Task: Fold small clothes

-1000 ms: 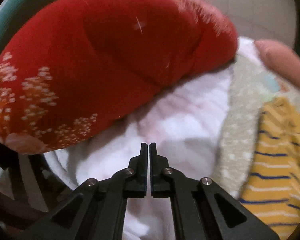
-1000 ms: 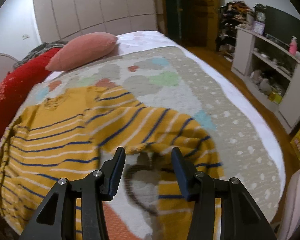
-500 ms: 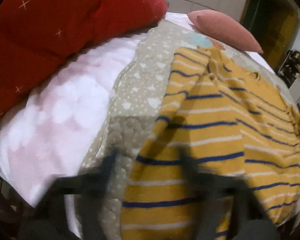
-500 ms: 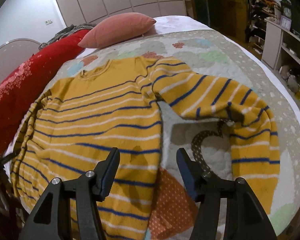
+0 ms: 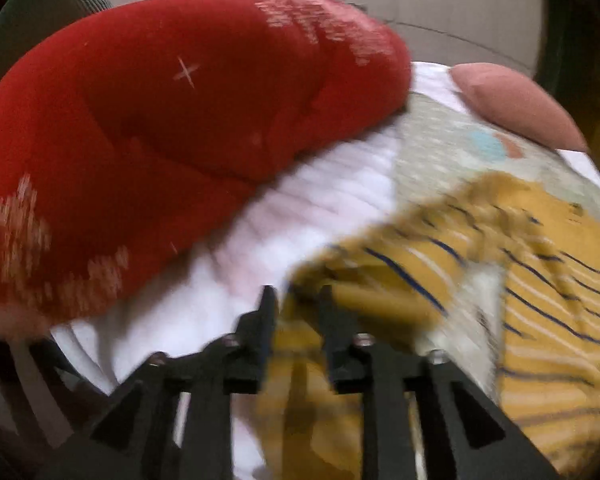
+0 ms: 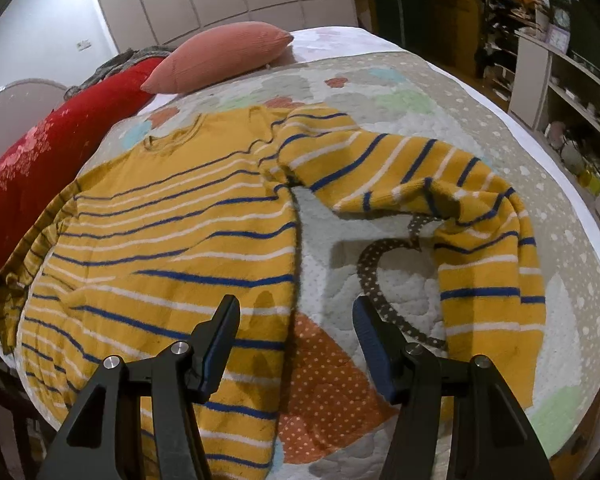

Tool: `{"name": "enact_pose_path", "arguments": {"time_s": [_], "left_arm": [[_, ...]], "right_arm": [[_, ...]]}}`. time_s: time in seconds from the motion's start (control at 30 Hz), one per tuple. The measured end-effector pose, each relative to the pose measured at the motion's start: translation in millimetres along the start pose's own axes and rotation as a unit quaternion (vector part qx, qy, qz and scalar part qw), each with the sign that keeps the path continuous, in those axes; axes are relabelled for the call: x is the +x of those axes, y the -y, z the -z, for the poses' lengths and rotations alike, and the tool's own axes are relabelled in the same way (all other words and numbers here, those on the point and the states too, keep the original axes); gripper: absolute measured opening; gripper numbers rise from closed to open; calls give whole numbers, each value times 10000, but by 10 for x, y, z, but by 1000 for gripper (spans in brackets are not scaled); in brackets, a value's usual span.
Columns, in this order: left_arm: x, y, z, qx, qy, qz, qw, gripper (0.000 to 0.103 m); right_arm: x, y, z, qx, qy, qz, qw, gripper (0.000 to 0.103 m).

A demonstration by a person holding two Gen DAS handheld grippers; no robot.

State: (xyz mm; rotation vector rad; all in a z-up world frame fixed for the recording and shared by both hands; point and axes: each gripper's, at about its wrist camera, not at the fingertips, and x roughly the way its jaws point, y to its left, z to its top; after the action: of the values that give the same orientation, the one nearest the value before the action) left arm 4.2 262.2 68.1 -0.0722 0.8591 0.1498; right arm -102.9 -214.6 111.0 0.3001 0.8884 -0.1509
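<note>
No readable writing or labels in either view. Left hand-held gripper (image 5: 294,300): jaws opening, yellow striped sweater (image 6: 172,240) sleeve fabric lying between them, not pinched; view blurred. Red quilt (image 5: 160,132) bulks just beyond, to its left. Right hand-held gripper (image 6: 296,316): released, wide, nothing held, hovering over the sweater's hem edge; patterned bedspread (image 6: 380,92) open ahead and rightward.

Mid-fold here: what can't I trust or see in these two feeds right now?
- Left wrist view: motion blur smears the yellow striped sweater at the opening left claw; contact unclear.
- Right wrist view: sweater's hem is hidden behind the open right claw.
- Right wrist view: its far sleeve is bunched over the bed edge.
- Shelf items: too small.
</note>
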Motion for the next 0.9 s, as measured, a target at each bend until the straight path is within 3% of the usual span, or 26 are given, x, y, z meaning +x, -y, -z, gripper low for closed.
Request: {"name": "enact_pose_path", "arguments": {"time_s": [0.07,0.13,0.23,0.3,0.4,0.43,0.53,0.57,0.6,0.63,0.67,0.7,0.77,0.9], "left_arm": [[-101,136,161,-85,-14,438,9990,48],[-231,280,449,-195,-177,1192,9925,50],[-254,523,806,-249,-483,1850,9812,53],[-227,641,981,-216,-664,2078,9757,57],[-335,894,1172,-16,-398,1959,9798,80],[-362,974,1202,10,-393,2081,9773,88],[-356,1176,1294,-15,-510,2391,9697,87],[-363,1230,1296,82,-506,2265,9727,74],[-397,1331,1320,348,-488,1881,9803,58],[-392,1384,1300,522,-528,1708,9825,33],[-424,1370,1280,525,-553,1714,9823,13],[-483,1330,1261,427,-683,1856,9793,11],[-596,1263,1267,445,-720,1785,9803,11],[-841,1153,1473,460,-777,1641,9823,11]], "right_arm": [[25,5,29,15,-74,-73,9999,67],[48,45,66,115,-178,-316,9993,68],[53,114,172,318,-289,-835,9956,73],[65,138,261,422,-356,-1105,9923,75],[59,108,389,401,-346,-1286,9903,80],[47,73,436,339,-318,-1310,9903,81],[47,-36,549,307,-274,-1385,9895,85],[53,-84,582,291,-251,-1370,9898,85],[65,-141,597,239,-244,-1353,9902,82],[67,-215,610,130,-242,-1318,9909,77],[65,-264,611,46,-247,-1290,9913,52],[65,-296,600,-25,-284,-1270,9915,31],[35,-238,592,94,-417,-1521,9874,16],[-131,13,714,280,-460,-1512,9870,14]]}}
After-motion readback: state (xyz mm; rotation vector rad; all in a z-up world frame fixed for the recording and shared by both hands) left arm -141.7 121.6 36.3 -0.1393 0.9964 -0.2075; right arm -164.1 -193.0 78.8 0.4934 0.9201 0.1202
